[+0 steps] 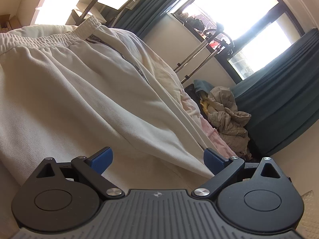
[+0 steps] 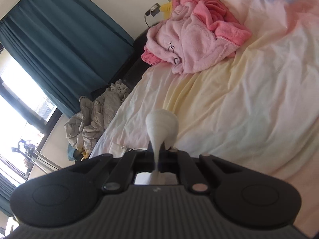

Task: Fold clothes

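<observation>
Left tool (image 1: pixel 157 159): fingers spread wide, white trousers (image 1: pixel 79 83) between them (unpinched).
Right tool (image 2: pixel 157 149): clamped on white fabric (image 2: pixel 161 125), frame centre, above bed (image 2: pixel 249 99).

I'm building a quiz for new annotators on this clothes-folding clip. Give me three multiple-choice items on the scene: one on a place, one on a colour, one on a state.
1. Where does the pink robe lie?
A. On the bed sheet
B. On the floor by the window
C. Over the curtain

2. What colour are the curtains?
A. Red
B. Teal
C. White

3. How do the two grippers stand?
A. Both open
B. Left shut on cloth, right open
C. Left open, right shut on cloth

Answers:
1 A: the robe rests on the bed sheet, near its far end.
2 B: both views show dark teal folds.
3 C: the left gripper has its blue pads apart over the cream trousers; the right gripper pinches a tuft of white cloth.
</observation>
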